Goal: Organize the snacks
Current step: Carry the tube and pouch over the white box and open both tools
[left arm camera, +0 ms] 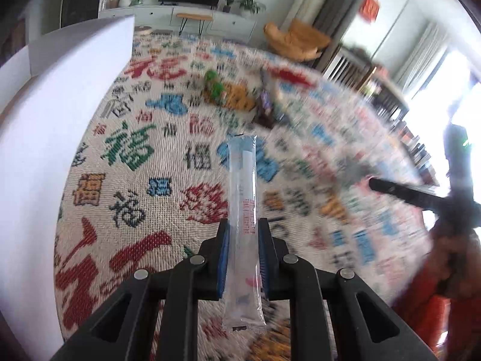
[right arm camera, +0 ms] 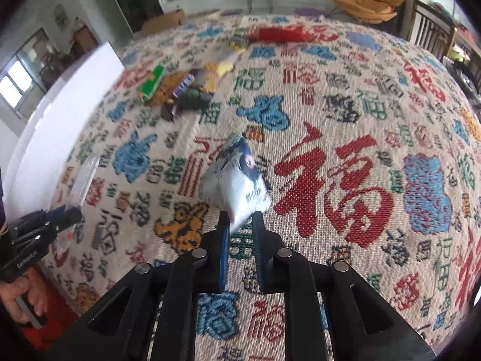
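Two snacks aloft: clear stick pack (left arm camera: 242,210), white packet (right arm camera: 237,183).

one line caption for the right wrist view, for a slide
Right tongs pinch a white snack packet above the patterned tablecloth, snack pile beyond.

Woven cloth (right arm camera: 345,138) covers whole surface, pale ground crowded with red, blue, green, black and orange characters. Snack pile (right arm camera: 177,90) lies on it toward far side: green packet, brown and dark wrappers, blue-and-white bar, yellow packets just beside. Red packet (right arm camera: 279,33) lies farther back, apart from pile. White box (left arm camera: 45,156) stands along left edge of cloth, wall plain and upright.
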A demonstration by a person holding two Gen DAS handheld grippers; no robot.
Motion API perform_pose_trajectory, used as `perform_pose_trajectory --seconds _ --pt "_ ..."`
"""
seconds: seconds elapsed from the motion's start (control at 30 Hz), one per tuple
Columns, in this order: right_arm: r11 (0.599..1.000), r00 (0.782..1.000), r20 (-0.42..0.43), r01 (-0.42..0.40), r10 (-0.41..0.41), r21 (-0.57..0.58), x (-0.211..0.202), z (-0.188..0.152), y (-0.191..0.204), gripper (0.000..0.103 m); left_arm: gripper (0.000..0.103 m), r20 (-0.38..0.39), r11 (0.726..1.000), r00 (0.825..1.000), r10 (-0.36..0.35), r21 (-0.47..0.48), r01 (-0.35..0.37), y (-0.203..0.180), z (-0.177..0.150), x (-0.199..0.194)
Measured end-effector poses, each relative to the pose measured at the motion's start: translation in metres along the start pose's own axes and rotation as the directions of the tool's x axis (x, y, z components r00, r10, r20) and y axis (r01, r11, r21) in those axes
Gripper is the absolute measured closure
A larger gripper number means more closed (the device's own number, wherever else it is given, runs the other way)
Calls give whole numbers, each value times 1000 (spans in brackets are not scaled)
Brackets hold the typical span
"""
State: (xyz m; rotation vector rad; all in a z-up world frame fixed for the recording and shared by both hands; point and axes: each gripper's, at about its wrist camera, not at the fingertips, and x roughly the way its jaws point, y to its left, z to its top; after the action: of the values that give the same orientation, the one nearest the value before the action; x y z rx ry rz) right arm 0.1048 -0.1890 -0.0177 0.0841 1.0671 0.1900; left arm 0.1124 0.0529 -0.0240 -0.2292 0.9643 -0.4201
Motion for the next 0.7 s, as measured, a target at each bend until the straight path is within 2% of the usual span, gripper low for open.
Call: perform_pose_trajectory --seconds 0.1,0.23,0.27,0.3,0.37,0.47,0.53,0.6,0.63,0.67,0.7 --pt "997 996 46 -73 73 -17 -26 7 20 98 86 64 998 997 -51 -37 54 4 8 -35" --pt "991 992 84 -90 98 -96 -45 28 56 97 86 134 994 989 -60 -83 72 22 16 -75" --pt "992 992 86 -89 97 -91 -44 34 57 93 86 154 993 986 -60 -96 75 28 16 -88" --pt "994 993 88 -78 84 -75 -41 40 54 78 86 163 992 985 -59 -100 76 32 15 -95" --pt "999 996 81 -47 48 -12 -32 47 41 53 86 184 992 982 -51 -103 71 38 9 -113" --pt "996 998 57 -37 32 84 -16 42 15 50 86 204 993 978 -50 -97 71 43 1 -131" --pt "997 998 41 -44 41 71 1 36 14 39 86 203 992 977 -59 -100 81 43 -1 -133" --pt "1000 1000 20 -1 1 7 28 29 23 40 86 203 990 977 -70 -103 92 42 -1 -135" --pt "999 999 7 34 -34 -17 42 24 26 43 86 201 989 977 -78 -104 101 41 -1 -136" --pt "997 997 -3 75 -75 -23 53 20 27 58 86 200 990 977 -79 -102 101 40 -1 -138" --pt "997 997 25 74 -73 -8 53 16 25 62 86 201 990 977 -76 -98 98 40 -2 -140"
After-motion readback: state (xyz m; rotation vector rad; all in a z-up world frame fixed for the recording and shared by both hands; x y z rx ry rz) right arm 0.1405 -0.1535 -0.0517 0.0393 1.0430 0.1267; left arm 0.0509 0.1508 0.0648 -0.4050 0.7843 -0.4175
